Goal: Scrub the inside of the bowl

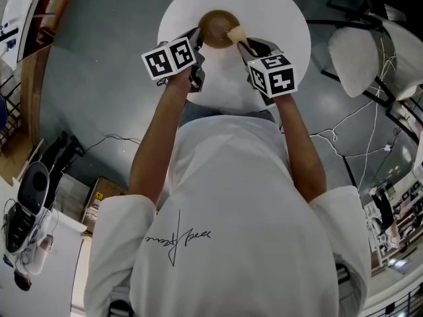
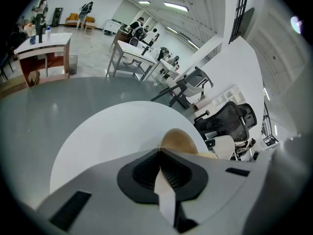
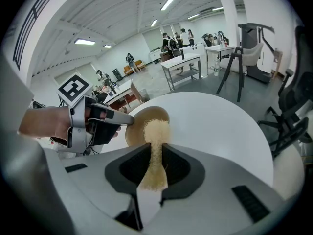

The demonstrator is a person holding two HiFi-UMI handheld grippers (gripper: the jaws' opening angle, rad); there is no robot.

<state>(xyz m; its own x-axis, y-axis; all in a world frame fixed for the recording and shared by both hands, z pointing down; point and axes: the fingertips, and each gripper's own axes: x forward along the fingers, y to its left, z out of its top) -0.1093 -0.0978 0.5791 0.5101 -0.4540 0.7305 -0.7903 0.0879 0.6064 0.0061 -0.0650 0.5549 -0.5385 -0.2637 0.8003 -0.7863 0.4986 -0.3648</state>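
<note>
- Head view: a person in a white T-shirt leans over a round white surface (image 1: 284, 25), with a claw in each hand and both forearms stretched forward.
- A brown bowl (image 1: 215, 25) stands on the surface near its middle, between the tips of the two claws.
- The left claw (image 1: 198, 39) comes at the bowl from the left, its marker cube facing up.
- Left gripper view: the left claw (image 2: 160, 153) is drawn narrow, its jaws meeting at the near rim of the bowl (image 2: 181, 140), and it looks pinched on that rim.
- Right gripper view: the right claw (image 3: 155, 146) grips a long tan sponge (image 3: 154, 168) between its jaws.
- The far end of the sponge reaches into the bowl (image 3: 142, 117) and touches its inside.
- The same view shows the left claw (image 3: 128, 121) at the bowl's left rim, with the person's left hand (image 3: 46, 124) wrapped around its handle.
- From the head, the right claw (image 1: 243, 47) angles in from the right, and the sponge (image 1: 234, 34) lies over the bowl's right edge.
- A white chair (image 1: 353, 51) stands on the grey floor to the right of the surface, well apart from the bowl.
</note>
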